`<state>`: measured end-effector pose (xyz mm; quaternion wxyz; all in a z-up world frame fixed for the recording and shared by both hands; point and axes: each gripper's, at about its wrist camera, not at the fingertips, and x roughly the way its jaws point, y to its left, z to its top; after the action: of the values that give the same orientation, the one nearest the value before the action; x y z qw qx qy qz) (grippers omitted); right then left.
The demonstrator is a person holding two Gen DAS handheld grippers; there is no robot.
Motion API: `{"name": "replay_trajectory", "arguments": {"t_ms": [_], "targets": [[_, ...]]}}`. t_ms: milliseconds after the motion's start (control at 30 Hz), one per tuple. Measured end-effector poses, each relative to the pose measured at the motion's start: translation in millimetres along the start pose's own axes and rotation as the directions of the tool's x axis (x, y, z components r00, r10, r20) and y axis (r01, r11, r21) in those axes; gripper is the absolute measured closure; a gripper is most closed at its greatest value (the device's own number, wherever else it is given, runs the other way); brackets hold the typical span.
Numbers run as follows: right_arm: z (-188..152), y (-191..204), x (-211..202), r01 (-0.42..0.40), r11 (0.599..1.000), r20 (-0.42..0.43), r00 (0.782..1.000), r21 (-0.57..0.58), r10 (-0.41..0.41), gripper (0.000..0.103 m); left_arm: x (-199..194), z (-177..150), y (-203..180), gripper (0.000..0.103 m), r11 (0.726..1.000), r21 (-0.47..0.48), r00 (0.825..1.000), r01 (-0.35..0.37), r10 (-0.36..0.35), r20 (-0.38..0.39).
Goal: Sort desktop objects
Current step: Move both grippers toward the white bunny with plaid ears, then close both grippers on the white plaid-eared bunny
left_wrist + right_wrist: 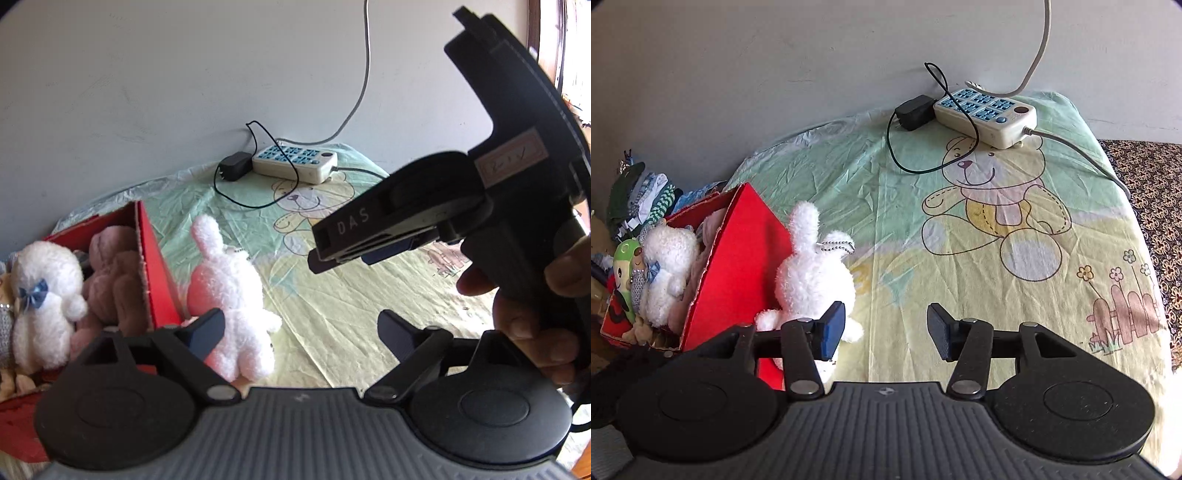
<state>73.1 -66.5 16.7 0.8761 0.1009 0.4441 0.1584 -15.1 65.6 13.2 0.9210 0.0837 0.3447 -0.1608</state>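
A white plush bunny [231,295] [812,277] with a bead chain lies on the bear-print sheet [332,314] [960,258], leaning against the outer side of a red box [157,273] [738,254]. Inside the box sit a white plush with a blue bow [44,295] [668,266] and a brownish-pink plush [110,284]. My left gripper [301,336] is open and empty, its left finger just in front of the bunny. My right gripper [886,332] is open and empty too, the bunny behind its left finger. In the left wrist view a hand holds the right gripper [332,247] at the right.
A white power strip [295,164] [986,114] with a grey cord and a black adapter [232,166] [914,112] with a thin looped wire lie near the wall. Clothes [646,195] are piled left of the box. The sheet's right edge meets a patterned cloth [1152,192].
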Motion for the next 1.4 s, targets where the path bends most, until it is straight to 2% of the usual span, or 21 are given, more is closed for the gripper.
{"name": "replay_trajectory", "arguments": {"t_ms": [133,267,433,467,533,667,800,867,900,1033,1200,1333,1400], "targets": [[14.3,-8.1,9.1,-0.059,0.998,-0.048,0.997,-0.017,0.058,0.049,22.0,7.2,-2.2,0.012,0.999,-0.031,0.999,-0.028,0.027,-0.036],[30.8,-10.4,27.8,-0.123,0.992,-0.133,0.984,-0.031,0.118,0.046,41.1,10.4,-3.0,0.010,0.997,-0.042,0.995,-0.069,0.066,-0.072],[46.3,-3.6,56.3,-0.199,0.978,-0.225,0.958,-0.068,0.180,0.045,61.3,13.5,-3.9,0.008,0.992,-0.071,0.990,-0.100,0.092,-0.108],[48.6,-2.2,61.9,-0.212,0.975,-0.236,0.953,-0.067,0.191,0.044,65.8,13.4,-3.0,0.008,0.991,-0.081,0.989,-0.105,0.096,-0.116],[53.2,1.2,73.4,-0.238,0.969,-0.257,0.942,-0.066,0.214,0.035,73.6,11.5,-1.0,0.008,0.988,-0.092,0.985,-0.121,0.109,-0.132],[59.7,14.6,96.9,-0.286,0.956,-0.300,0.919,-0.063,0.255,0.034,85.1,6.5,1.9,0.009,0.986,-0.101,0.980,-0.133,0.116,-0.159],[61.4,29.1,118.1,-0.319,0.946,-0.333,0.899,-0.055,0.284,0.028,90.7,1.6,-0.9,0.008,0.986,-0.084,0.978,-0.145,0.129,-0.166],[60.1,32.7,129.5,-0.327,0.944,-0.358,0.887,-0.037,0.292,0.028,91.9,-0.2,-4.2,0.007,0.986,-0.065,0.976,-0.153,0.141,-0.166],[59.6,32.5,132.6,-0.333,0.942,-0.364,0.881,-0.027,0.301,0.033,91.7,-1.0,-4.5,0.007,0.987,-0.061,0.976,-0.151,0.139,-0.169],[58.4,12.4,125.8,-0.377,0.926,-0.347,0.864,0.033,0.365,0.041,83.9,-4.1,-5.4,0.008,0.991,-0.053,0.979,-0.121,0.111,-0.170],[47.7,-50.0,101.4,-0.414,0.898,-0.293,0.849,0.150,0.440,0.044,56.7,-9.6,-13.8,0.008,0.999,-0.018,0.990,-0.047,0.044,-0.134],[35.8,-90.1,77.4,-0.386,0.904,-0.246,0.872,0.185,0.423,0.044,35.8,-6.9,-18.8,0.006,1.000,0.010,0.996,0.009,-0.008,-0.088],[28.4,-104.1,71.7,-0.365,0.905,-0.235,0.880,0.221,0.412,0.045,35.1,0.2,-18.4,0.004,1.000,0.025,0.998,0.001,0.001,-0.067]]}}
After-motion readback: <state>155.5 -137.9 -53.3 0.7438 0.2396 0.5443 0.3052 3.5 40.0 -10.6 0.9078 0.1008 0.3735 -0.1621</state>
